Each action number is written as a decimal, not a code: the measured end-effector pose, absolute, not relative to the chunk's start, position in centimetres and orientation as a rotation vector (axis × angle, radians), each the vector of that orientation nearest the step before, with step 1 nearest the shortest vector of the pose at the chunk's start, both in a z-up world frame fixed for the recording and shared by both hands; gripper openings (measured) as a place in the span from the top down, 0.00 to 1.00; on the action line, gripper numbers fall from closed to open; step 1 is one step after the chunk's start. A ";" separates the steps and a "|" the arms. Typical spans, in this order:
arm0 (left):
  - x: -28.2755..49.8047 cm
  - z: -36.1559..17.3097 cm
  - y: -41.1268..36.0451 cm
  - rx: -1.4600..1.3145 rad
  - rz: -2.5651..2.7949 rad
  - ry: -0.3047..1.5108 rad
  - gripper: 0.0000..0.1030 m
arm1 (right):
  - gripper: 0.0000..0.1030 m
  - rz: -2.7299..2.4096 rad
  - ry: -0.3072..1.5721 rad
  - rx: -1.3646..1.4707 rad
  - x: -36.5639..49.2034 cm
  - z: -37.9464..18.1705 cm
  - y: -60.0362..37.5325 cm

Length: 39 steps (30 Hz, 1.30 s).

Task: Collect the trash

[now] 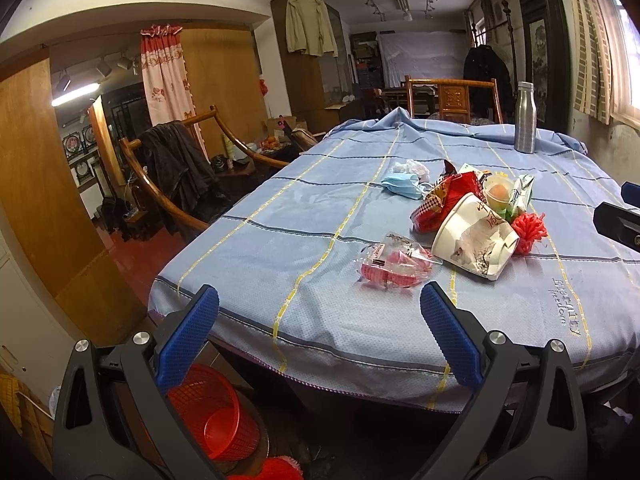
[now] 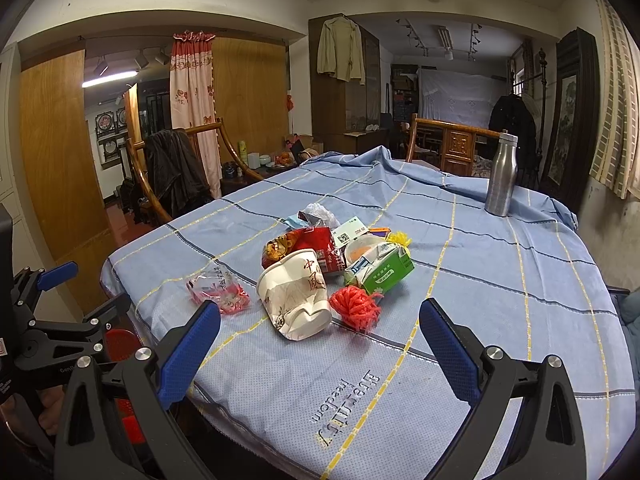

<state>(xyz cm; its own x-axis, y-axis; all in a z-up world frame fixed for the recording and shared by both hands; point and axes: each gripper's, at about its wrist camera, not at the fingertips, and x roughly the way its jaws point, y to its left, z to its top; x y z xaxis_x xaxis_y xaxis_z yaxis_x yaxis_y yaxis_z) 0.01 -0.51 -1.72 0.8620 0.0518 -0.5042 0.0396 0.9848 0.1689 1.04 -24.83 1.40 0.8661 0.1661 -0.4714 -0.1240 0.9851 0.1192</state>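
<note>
trash pile [image 2: 320, 276] beyond right gripper [image 2: 320, 344], jaws apart.

The near tabletop [image 2: 500, 272] is bare cloth, giving open access to the trash pile [image 2: 320, 272]. The steel bottle [image 2: 501, 174] stands far right, well apart. Wooden chairs [image 1: 176, 168] line the left edge.

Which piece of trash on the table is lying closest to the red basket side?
The clear wrapper with pink pieces, alone at the pile's left edge; the crushed paper cup lies further right.
</note>
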 end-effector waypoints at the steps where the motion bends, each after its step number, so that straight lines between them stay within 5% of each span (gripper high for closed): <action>1: 0.0 -1.8 -0.5 0.176 0.007 0.533 0.06 | 0.05 0.152 0.502 0.086 1.0 1.4 -24.8; 39: 7.7 -5.7 1.6 0.072 -0.078 0.745 0.06 | 0.06 0.194 0.627 0.133 6.7 -3.1 -25.2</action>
